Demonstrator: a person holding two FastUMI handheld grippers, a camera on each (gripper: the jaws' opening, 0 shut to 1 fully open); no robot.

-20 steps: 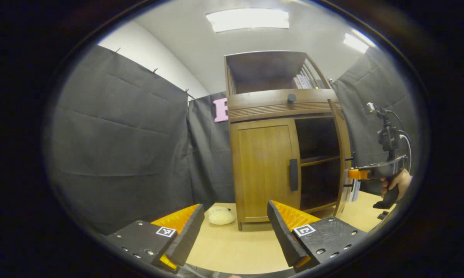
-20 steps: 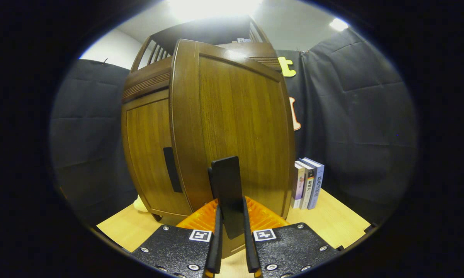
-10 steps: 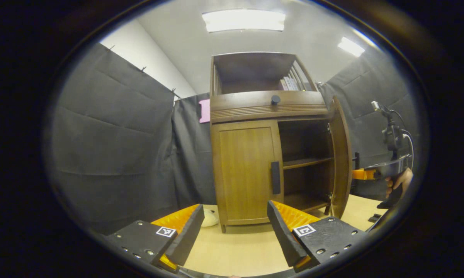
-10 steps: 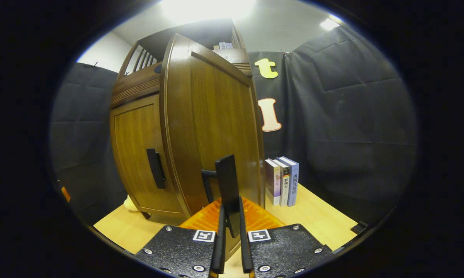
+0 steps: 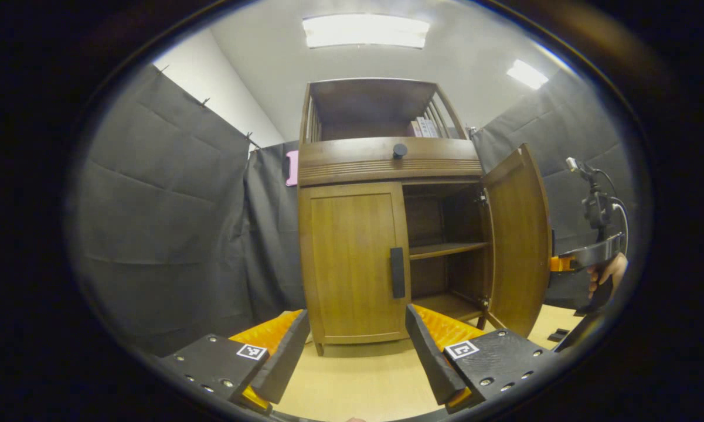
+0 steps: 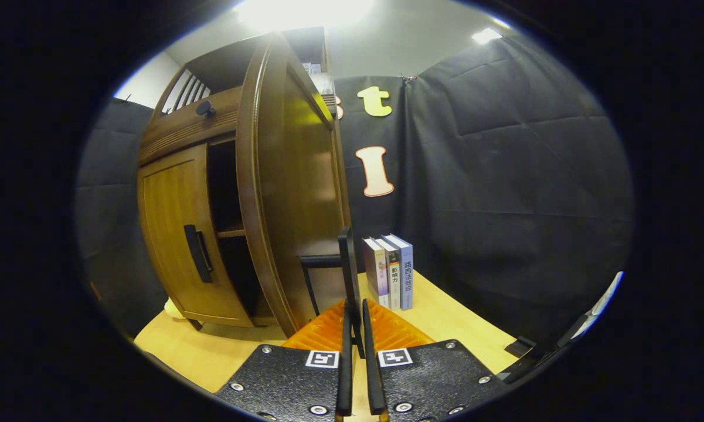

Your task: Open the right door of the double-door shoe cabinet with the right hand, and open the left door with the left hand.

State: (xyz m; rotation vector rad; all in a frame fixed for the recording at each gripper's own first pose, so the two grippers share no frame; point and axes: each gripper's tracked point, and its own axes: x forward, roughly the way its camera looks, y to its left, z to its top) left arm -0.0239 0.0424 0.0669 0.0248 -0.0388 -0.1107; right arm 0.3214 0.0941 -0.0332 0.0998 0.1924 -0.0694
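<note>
Since one second ago the right door (image 5: 519,240) has been swung much wider, so the shelf (image 5: 445,250) inside the shoe cabinet (image 5: 387,167) is now exposed. In the right gripper view the right gripper (image 6: 354,351) is seen pinching the right door's black handle (image 6: 347,264), fingers pressed close on it. Left door (image 5: 354,264) is shut, its handle (image 5: 397,272) untouched.

Step in hand, judged: the right door's swing is nearly done. The pull should be kept along the hinge arc, with the handle released only once the door rests.

Left gripper (image 5: 354,346) is held with fingers spread wide, low and well short of the cabinet. The left door's handle is seen between them, nearer the camera-right finger (image 5: 425,346). Books (image 6: 390,272) stand on the table (image 6: 463,319) beside the cabinet.
</note>
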